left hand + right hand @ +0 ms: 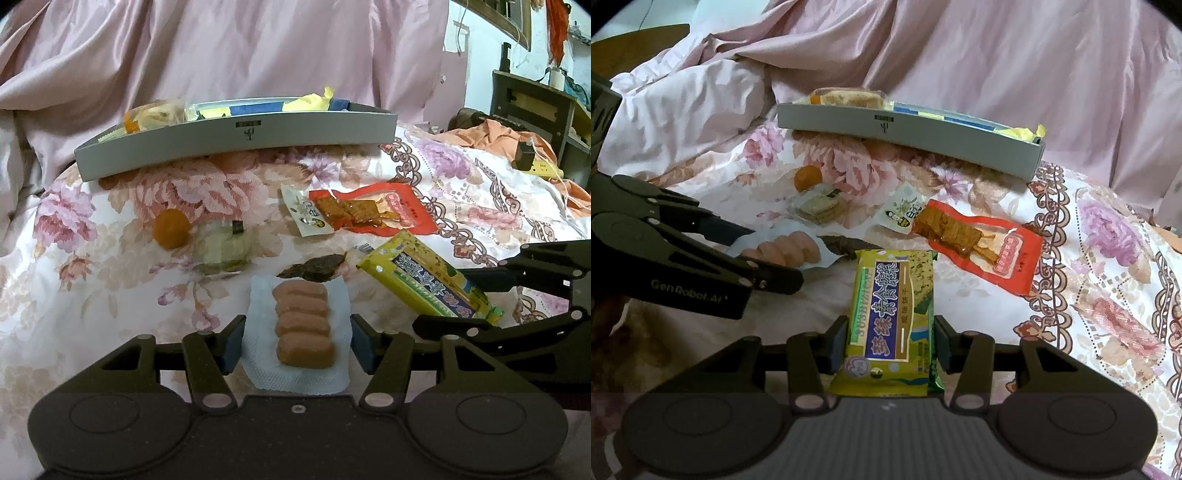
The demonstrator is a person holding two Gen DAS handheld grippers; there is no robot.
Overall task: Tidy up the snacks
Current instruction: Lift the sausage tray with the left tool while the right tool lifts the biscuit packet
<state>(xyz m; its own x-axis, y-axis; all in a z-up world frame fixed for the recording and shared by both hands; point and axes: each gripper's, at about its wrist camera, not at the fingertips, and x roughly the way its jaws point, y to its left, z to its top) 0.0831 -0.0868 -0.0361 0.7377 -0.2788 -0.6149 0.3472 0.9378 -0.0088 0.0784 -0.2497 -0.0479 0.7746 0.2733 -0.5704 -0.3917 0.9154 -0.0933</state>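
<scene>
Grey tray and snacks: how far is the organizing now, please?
Done: the grey tray already holds several packets. In hand: the left gripper straddles the sausage pack, and the right gripper straddles the yellow cracker pack. Left on the bedspread: the red tofu packet, white sachet, orange ball snack.

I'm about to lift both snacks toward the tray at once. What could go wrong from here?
The left gripper pinches only the sausage pack's thin wrapper edges, so it may slip. The dark snack touches that pack and could drag along. The right gripper holds the yellow cracker pack by one end; it may sag.
</scene>
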